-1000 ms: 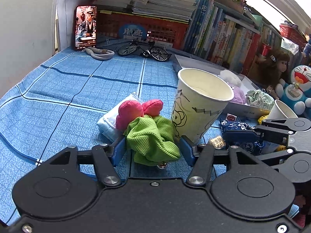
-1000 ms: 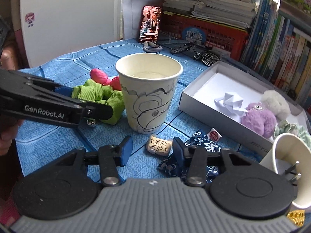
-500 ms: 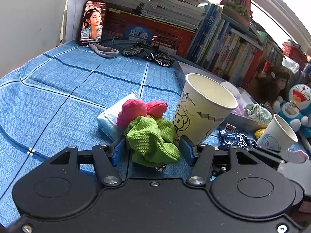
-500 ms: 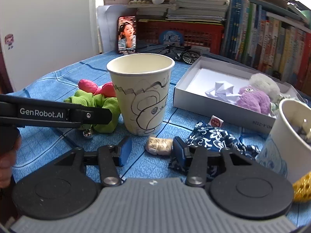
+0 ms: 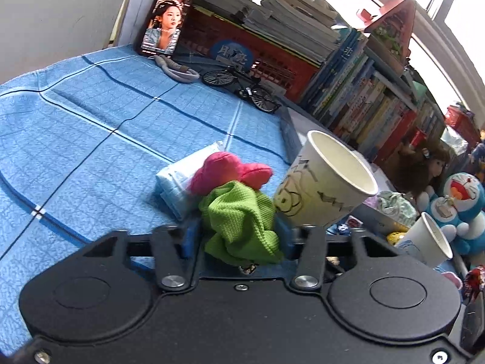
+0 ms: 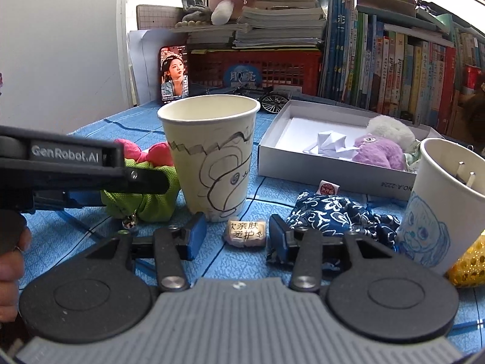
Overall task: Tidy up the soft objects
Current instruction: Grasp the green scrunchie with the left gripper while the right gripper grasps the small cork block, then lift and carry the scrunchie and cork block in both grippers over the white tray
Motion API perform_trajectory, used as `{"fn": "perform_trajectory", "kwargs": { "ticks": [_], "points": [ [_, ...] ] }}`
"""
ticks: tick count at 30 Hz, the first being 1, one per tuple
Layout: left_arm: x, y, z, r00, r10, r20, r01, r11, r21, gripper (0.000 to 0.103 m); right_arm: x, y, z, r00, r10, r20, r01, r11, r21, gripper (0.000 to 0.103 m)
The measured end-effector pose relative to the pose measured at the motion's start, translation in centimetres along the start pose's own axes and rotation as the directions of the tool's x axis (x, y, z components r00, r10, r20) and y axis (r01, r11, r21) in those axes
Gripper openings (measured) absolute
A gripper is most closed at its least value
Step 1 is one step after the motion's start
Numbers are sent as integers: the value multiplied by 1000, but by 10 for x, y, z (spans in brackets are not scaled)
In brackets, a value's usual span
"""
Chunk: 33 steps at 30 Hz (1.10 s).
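Left tongs (image 5: 239, 236) closing on green cloth toy (image 5: 242, 224), right tongs (image 6: 238, 236) closing around unpinched packet (image 6: 246, 233), white box (image 6: 333, 170) holding plush (image 6: 379, 153)

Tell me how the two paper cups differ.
The middle cup carries a black line drawing; the right-hand cup carries a blue one. The middle cup shows nothing inside from this angle; the right-hand cup has small white pieces showing in it. Both are white paper cups standing upright on the blue tablecloth.

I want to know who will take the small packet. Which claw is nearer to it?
Right. The right claw has the packet between its closing fingers, not yet pressed. The left claw is farther left, at the green toy beyond the cup.
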State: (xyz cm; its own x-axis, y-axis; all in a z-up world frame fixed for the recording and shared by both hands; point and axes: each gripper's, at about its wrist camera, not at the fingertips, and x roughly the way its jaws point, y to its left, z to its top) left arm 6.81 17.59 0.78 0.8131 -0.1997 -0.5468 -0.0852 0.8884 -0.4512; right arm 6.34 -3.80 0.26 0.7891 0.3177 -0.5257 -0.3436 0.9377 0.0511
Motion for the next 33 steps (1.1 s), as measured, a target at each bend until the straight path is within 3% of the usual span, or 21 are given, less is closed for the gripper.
{"fn": "perform_trajectory", "kwargs": {
  "ticks": [2, 5, 19, 33],
  "points": [
    [-4, 1, -1, 1000, -2, 6, 2, 1000, -12, 32, 0, -2, 0, 1000, -5, -4, 5, 1000, 17, 34],
    [-13, 0, 0, 999, 11, 34, -11, 1000, 0, 29, -4, -4, 1, 1000, 8, 5, -8, 1000, 25, 34],
    [-66, -33, 15, 980, 17, 199, -39, 994, 107, 27, -43, -11, 17, 993, 11, 119, -13, 1000, 17, 34],
    [-92, -49, 35, 962, 25, 272, -63, 989, 132, 25, -72, -26, 35, 981, 2, 194, -8, 999, 34, 33]
  ]
}}
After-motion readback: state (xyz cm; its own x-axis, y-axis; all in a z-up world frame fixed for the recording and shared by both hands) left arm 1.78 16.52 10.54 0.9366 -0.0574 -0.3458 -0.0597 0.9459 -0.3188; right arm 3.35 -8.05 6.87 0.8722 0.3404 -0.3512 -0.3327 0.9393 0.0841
